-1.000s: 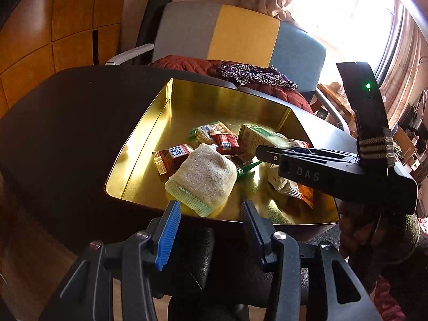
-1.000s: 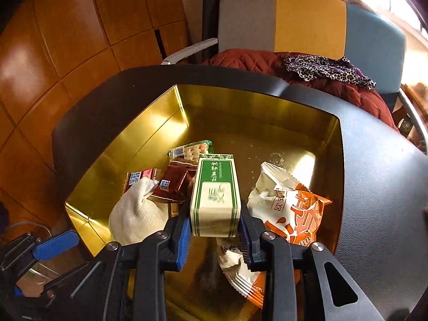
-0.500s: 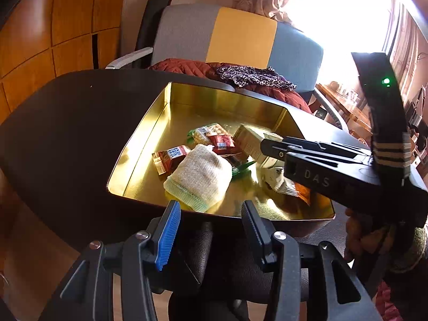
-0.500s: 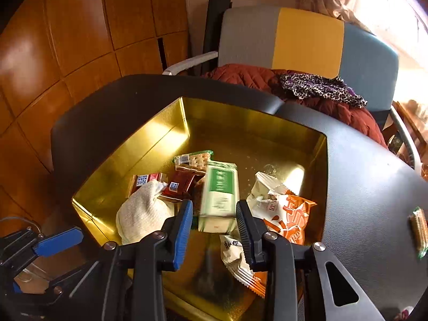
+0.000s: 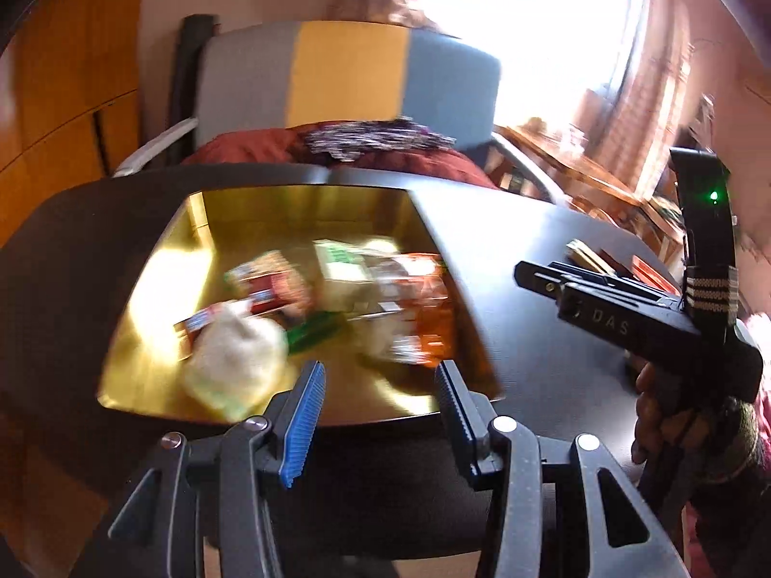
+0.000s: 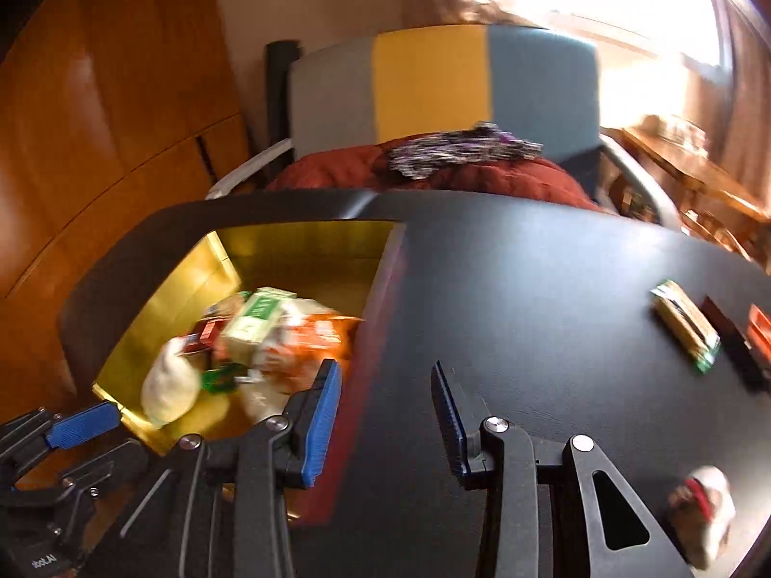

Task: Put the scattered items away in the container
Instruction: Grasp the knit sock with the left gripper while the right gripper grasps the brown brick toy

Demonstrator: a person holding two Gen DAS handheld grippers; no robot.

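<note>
On the black table [image 6: 520, 289] a gold-lined container [image 6: 308, 245] sits at the left, and both views are smeared by motion blur. Inside it lie a green-and-white carton [image 6: 258, 320], an orange snack bag [image 6: 313, 337], a pale cloth bundle [image 6: 171, 387], a small green piece [image 6: 219, 378] and some red-wrapped packets [image 6: 207, 332]; in the left wrist view the same heap shows as the bundle [image 5: 236, 361] beside the bag [image 5: 424, 318], too blurred to separate further.

The right tool [image 6: 385, 414] hovers over bare table just right of the container's edge, its blue-padded fingers apart and nothing between them. The left tool [image 5: 376, 414] hangs at the container's near rim, its fingers likewise apart and empty; one of its blue pads [image 6: 84, 424] shows at the lower left of the right wrist view.

Well apart on the table's right side lie a green-edged packet [image 6: 684, 330], a dark bar [image 6: 732, 347] just beside it, and a red item [image 6: 759, 337] cut by the frame edge. Near the right tool's base sits a whitish object with a red mark [image 6: 703, 510], blurred.

Behind the table stands a grey, yellow and blue chair [image 6: 433, 82] holding red fabric [image 6: 433, 176].
</note>
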